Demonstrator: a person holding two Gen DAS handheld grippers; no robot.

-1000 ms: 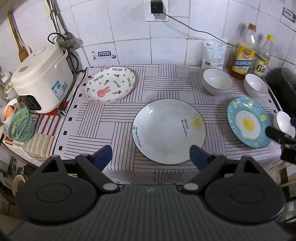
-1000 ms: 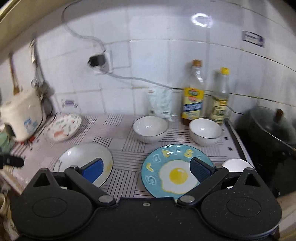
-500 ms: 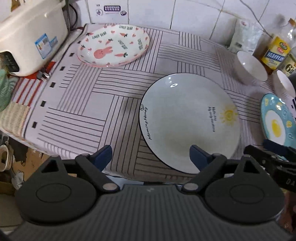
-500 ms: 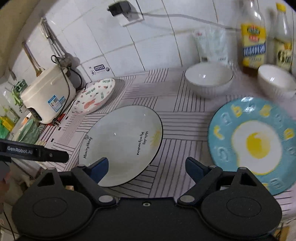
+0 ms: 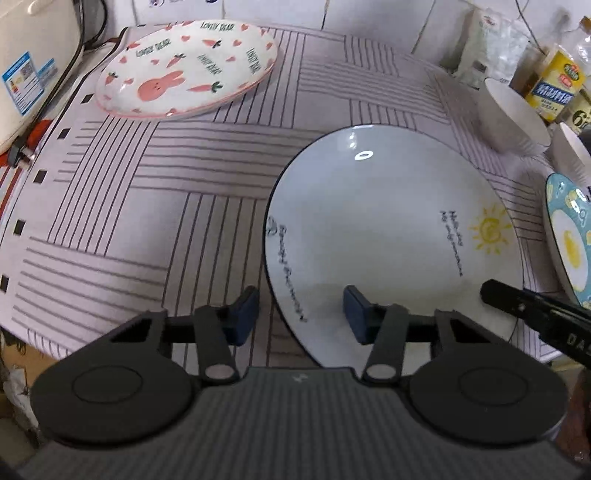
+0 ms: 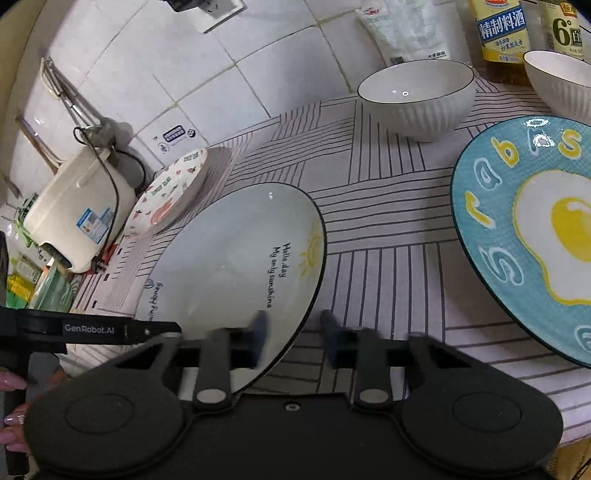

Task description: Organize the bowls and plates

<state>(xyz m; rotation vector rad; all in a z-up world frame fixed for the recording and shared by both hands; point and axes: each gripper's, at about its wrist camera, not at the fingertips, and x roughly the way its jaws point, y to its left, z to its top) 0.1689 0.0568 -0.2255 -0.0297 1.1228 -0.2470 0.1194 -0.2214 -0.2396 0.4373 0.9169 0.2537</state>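
The white plate (image 5: 391, 236) was large, round and shallow, pale grey-white with a thin dark rim, a small yellow sun drawn near one edge and lines of dark script on two sides; it lay flat on the striped cloth (image 5: 147, 206) covering the tabletop, near the front edge. Count of plates: three. Besides the white one, a rabbit plate (image 5: 188, 70) with pink rabbit, carrots and hearts sat toward the back left beside the rice cooker (image 6: 79, 210), and a blue egg plate (image 6: 532, 236) with a fried egg and raised letters sat to the right of the white plate, apart from it. Count of bowls: two, both white and ribbed outside; the near bowl (image 6: 417, 96) stood behind the plates, and the far bowl (image 6: 565, 81) just to its right, in front of two bottles (image 6: 502, 33) and a plastic pouch (image 6: 406, 29) at the tiled wall. The left gripper (image 5: 299, 310) hovered low at the front left of the white plate, fingers parted, one blue pad outside the rim over the cloth and the other over the plate's inside, with the rim between them and not clamped. The right gripper (image 6: 291, 336) straddled the plate's front right rim likewise, fingers apart though blurred, one pad over the plate and one over the cloth. A hand (image 6: 13, 402) with painted nails gripped the left gripper's handle at the edge of the right wrist view.
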